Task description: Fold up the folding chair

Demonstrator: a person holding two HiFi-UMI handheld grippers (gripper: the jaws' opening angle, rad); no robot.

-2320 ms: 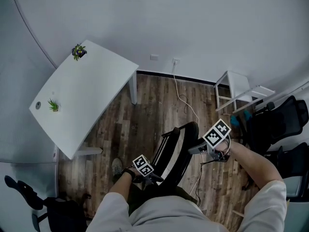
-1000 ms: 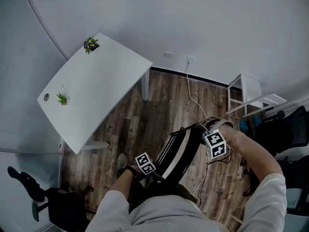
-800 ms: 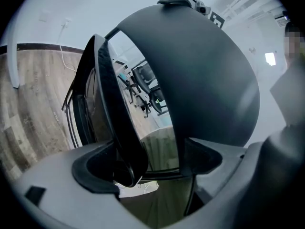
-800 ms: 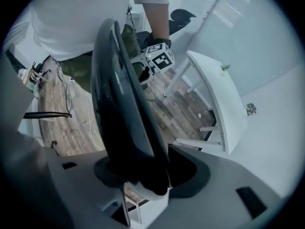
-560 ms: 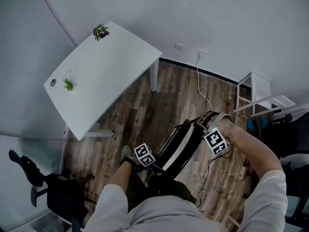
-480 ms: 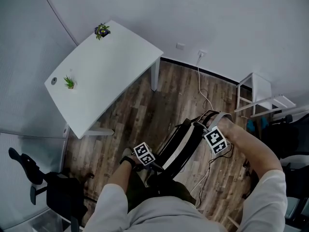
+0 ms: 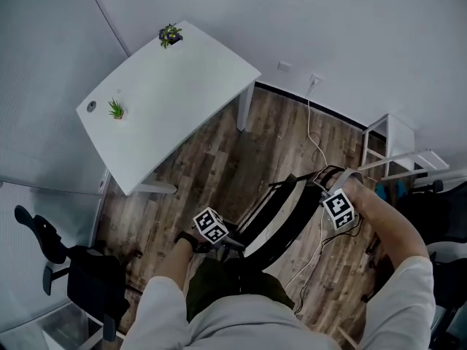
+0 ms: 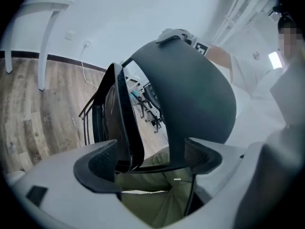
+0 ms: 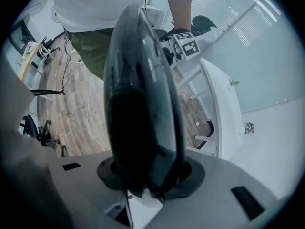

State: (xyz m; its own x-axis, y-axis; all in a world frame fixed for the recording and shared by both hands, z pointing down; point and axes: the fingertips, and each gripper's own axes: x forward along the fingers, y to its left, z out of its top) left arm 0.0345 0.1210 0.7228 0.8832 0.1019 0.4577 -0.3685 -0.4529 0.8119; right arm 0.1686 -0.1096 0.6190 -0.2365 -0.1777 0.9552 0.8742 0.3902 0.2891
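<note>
The black chair (image 7: 281, 214) stands on the wood floor (image 7: 219, 159) right in front of the person, slanting from near their legs up toward the right, well apart from the white bench (image 7: 168, 93). Seen from the head, its dark panels lie close together with only a narrow pale strip between them. The left gripper (image 7: 222, 240) is at the chair's near, lower end. In the left gripper view the jaws (image 8: 150, 161) sit around two parts of the chair (image 8: 200, 94): a thin dark frame edge lies against the left pad and the rim of the broad rounded panel against the right pad, so the jaws are clamped on the chair. The right gripper (image 7: 328, 192) points steeply down at the chair's far, upper end. In the right gripper view its jaws (image 9: 150, 175) have just been closing and now pinch the curved rim of the chair (image 9: 138, 94), which fills the gap between them. Two small plants (image 7: 171, 34) (image 7: 116, 109) stand on the bench, one at the far corner and one near the left edge. A pale cable (image 7: 315, 141) trails over the floor from the wall toward the chair.
</note>
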